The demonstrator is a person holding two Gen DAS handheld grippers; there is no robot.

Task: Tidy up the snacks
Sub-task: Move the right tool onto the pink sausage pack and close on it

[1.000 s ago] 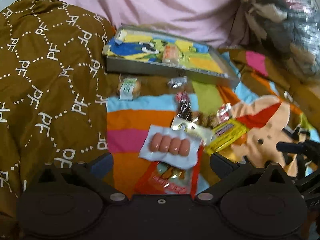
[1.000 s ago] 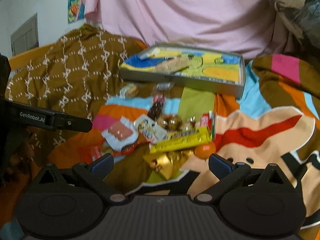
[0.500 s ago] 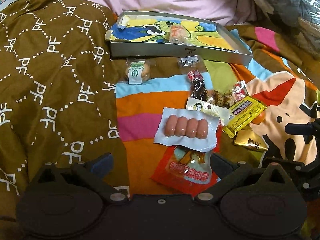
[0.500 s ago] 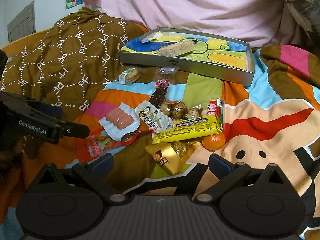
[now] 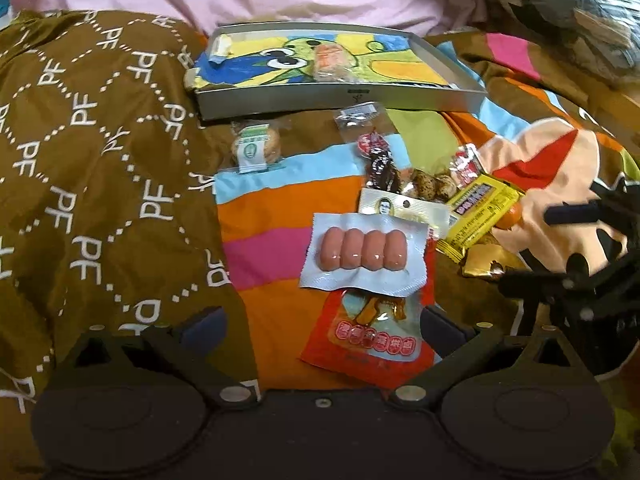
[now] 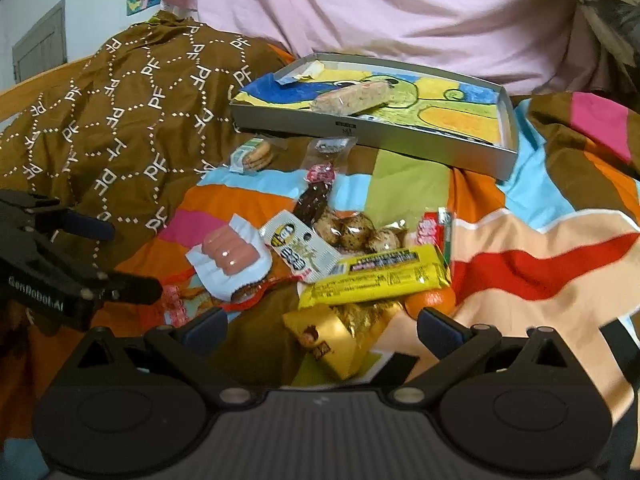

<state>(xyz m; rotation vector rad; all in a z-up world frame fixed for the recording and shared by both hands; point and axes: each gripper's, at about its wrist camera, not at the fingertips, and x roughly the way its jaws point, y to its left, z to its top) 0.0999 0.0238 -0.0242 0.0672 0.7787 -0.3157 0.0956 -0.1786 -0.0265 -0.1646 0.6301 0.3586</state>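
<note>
Sausage pack (image 5: 365, 254): straight ahead of left gripper (image 5: 322, 320), nearer it than right gripper (image 6: 322, 320); long axis crosswise. Both grippers spread wide, empty. Tray (image 5: 280, 98) beyond pack.

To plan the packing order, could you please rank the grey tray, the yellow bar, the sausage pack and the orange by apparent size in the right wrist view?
1. Grey tray
2. Yellow bar
3. Sausage pack, close to the bar; unsure
4. Orange, partly hidden
</note>
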